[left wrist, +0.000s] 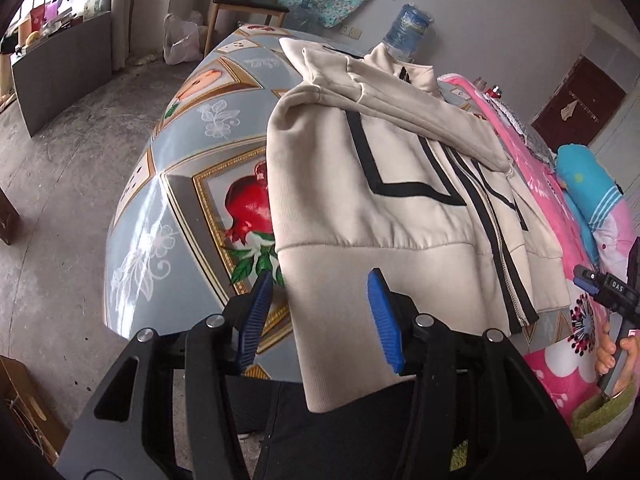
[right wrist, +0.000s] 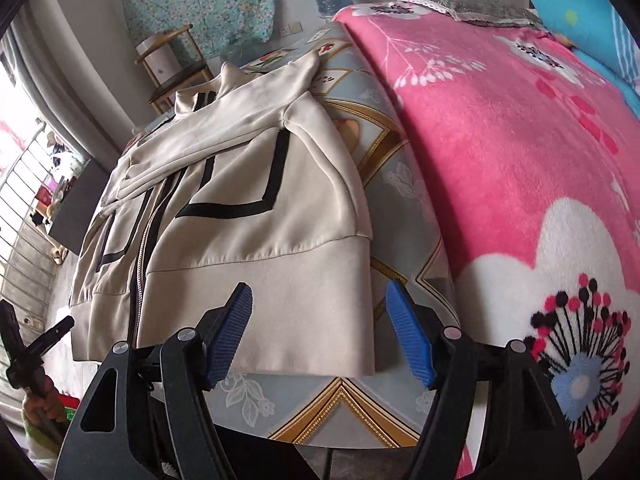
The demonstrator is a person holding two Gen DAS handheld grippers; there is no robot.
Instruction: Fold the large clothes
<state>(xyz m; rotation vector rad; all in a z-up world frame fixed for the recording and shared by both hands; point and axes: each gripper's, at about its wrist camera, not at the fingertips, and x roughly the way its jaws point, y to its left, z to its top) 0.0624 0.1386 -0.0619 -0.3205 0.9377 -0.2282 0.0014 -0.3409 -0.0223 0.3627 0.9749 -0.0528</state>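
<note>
two hand-held grippers are hovering at the near hem of a cream zip jacket [left wrist: 400,216] that is lying on the table [left wrist: 180,184]. the left gripper [left wrist: 320,312] is standing part open, with the hem's left corner between its blue fingers [left wrist: 384,320] but not pinched. the right gripper [right wrist: 320,332] is standing wide open over the hem's right corner, holding nothing. beyond the jacket's right edge a pink floral blanket [right wrist: 500,140] is lying, and past its collar a wooden chair [left wrist: 244,4] is standing by the wall.

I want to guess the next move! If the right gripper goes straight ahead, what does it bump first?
Probably the jacket: the open right gripper points at its bottom band near the table edge, though depth is unclear.
</note>
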